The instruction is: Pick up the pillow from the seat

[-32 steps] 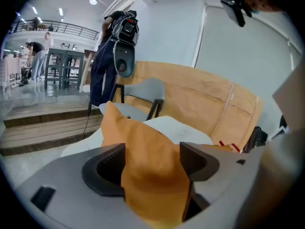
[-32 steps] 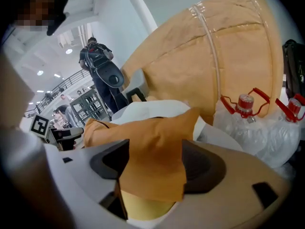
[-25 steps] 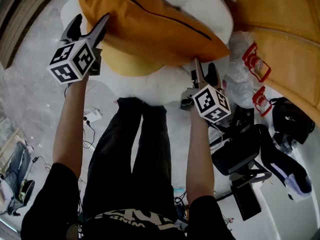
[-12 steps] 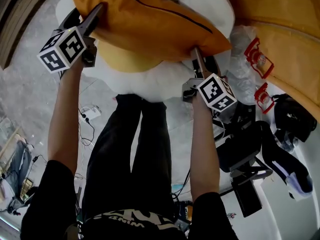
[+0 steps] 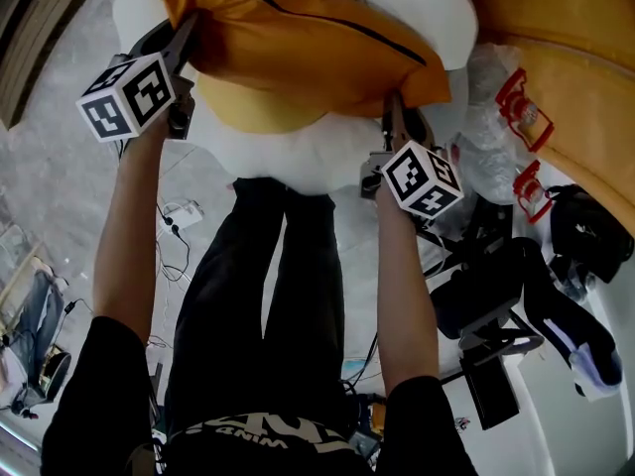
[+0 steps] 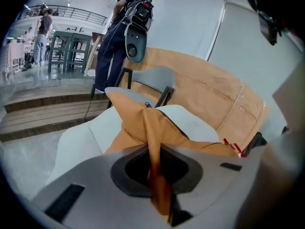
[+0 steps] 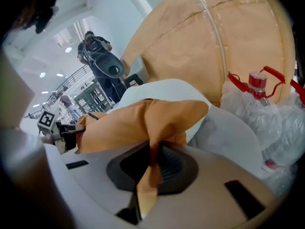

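Both your jaws have just closed, and each one pinches pillow fabric. Left gripper (image 5: 187, 36) is clamped on the left corner of the orange pillow (image 5: 308, 43), and right gripper (image 5: 395, 112) is clamped on its right corner. Both gripper views show a fold of cloth squeezed flat between the jaws. The pillow sits on the white seat (image 5: 298, 157), stretched between the two grippers. Past it on the right is a clear plastic bag (image 5: 486, 157) of red-capped bottles, then the tan backrest (image 5: 575, 77).

The white seat (image 5: 298, 162) carries the orange pillow (image 5: 298, 48), with bagged bottles (image 5: 501, 117) beside it
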The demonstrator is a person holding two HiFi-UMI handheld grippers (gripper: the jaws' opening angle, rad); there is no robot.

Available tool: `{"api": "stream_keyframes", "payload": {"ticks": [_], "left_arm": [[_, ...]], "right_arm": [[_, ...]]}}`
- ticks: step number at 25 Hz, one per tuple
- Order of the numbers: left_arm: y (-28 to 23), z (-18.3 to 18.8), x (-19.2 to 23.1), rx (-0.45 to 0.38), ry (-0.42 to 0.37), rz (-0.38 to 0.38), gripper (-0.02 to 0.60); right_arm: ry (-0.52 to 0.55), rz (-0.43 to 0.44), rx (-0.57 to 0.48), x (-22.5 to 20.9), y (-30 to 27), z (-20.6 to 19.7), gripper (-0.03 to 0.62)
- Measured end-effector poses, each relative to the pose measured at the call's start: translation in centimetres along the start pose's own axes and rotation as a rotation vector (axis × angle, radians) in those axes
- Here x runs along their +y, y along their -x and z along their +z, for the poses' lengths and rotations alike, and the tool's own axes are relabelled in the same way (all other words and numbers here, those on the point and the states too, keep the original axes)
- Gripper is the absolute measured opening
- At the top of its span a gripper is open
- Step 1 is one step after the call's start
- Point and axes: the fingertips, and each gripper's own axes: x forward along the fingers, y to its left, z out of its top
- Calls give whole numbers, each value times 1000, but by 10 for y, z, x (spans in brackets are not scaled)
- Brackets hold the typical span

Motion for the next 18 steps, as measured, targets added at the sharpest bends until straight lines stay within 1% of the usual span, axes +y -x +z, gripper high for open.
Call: {"api": "stream_keyframes", "payload": {"ticks": [3, 6, 9, 11, 15, 18], "left_arm": [[8, -2, -2, -10, -14, -10, 38], [24, 3, -12, -4, -40, -67, 38], [54, 17, -27, -27, -99, -94, 37], [73, 28, -38, -50, -119, -99, 37], [98, 38, -54, -70, -109, -92, 37], [123, 51, -67, -73, -100, -100, 37]], "right_arm": [[30, -6, -24, 2, 7, -3, 48], [10, 24, -50, 5, 21, -1, 48], [23, 64, -87, 16, 42, 13, 48], [38, 77, -113, 22, 57, 29, 48], [62, 77, -127, 29, 81, 55, 48], [86, 98, -127, 39, 108, 72, 48]]}}
